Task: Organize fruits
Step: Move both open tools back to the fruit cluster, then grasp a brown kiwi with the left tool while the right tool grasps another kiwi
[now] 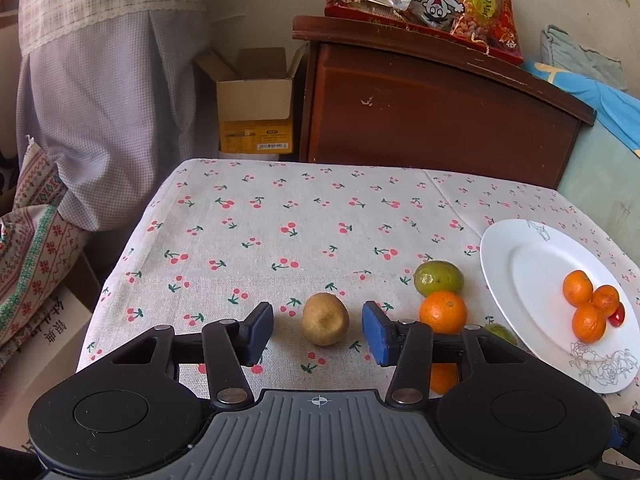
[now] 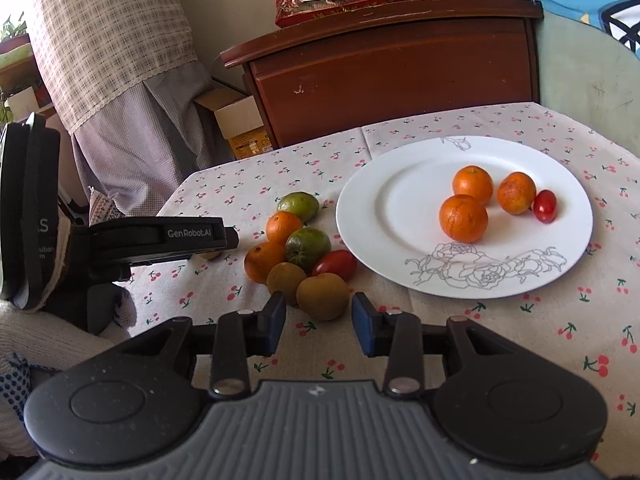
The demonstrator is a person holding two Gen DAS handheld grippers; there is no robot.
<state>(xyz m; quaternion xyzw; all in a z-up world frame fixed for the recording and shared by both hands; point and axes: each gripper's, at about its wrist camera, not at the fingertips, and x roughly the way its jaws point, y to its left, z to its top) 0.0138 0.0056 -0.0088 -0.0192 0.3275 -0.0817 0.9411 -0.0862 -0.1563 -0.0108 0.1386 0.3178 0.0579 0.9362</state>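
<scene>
Lettering "GenRobot.AI" on left tongs (image 2: 234, 238) beside kiwi (image 2: 209, 255)

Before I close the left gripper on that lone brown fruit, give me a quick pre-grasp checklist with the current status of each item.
1. Brown fruit lies between the left gripper fingers: ok.
2. Pads not yet pressing it, gaps both sides: ok.
3. Neighbouring orange clear of the right-hand finger: cannot tell, it sits close behind.
4. White plate has free space: ok.
5. Right gripper open, holding nothing, apart from the left: ok.
6. Fruit steady on the tablecloth: ok.
</scene>
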